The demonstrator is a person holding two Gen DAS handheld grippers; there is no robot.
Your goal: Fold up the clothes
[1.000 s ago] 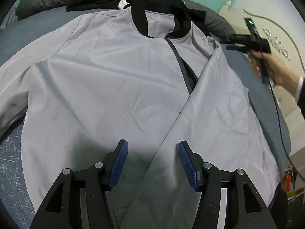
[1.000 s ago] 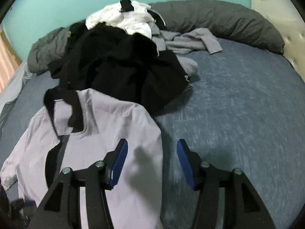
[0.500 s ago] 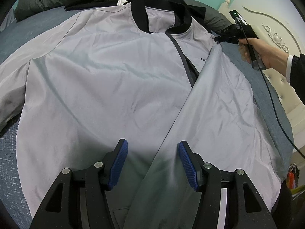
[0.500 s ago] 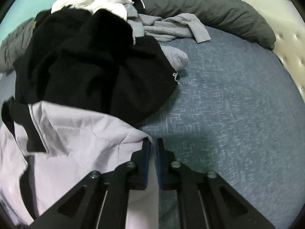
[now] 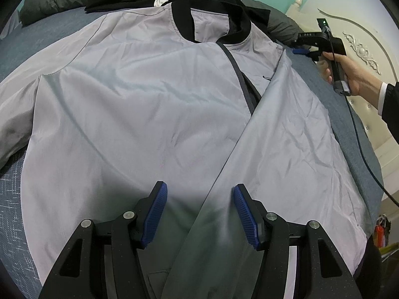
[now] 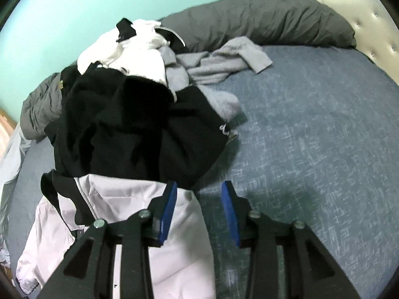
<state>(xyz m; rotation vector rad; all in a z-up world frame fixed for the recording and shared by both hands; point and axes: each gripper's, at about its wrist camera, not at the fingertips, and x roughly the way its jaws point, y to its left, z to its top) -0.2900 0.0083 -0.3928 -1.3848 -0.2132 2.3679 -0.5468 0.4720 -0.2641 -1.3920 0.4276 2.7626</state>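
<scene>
**Both grippers free over the jacket**

Fingers of the left gripper (image 5: 199, 211) stand apart with nothing between them, hovering over the lower front of the grey jacket (image 5: 139, 114). Those of the right gripper (image 6: 199, 211) have just been opening; they hold nothing, and the jacket's shoulder edge lies under the left pad.

Spread flat on the blue bed (image 6: 311, 137), the jacket has its black collar (image 5: 185, 17) at 12 o'clock. Only the left view shows the right hand (image 5: 349, 74) at 2 o'clock, off the cloth. Only the right view shows the whole pile (image 6: 134, 124) of black, white and grey clothes at 11 o'clock, and a dark pillow (image 6: 261, 20) behind it.
</scene>
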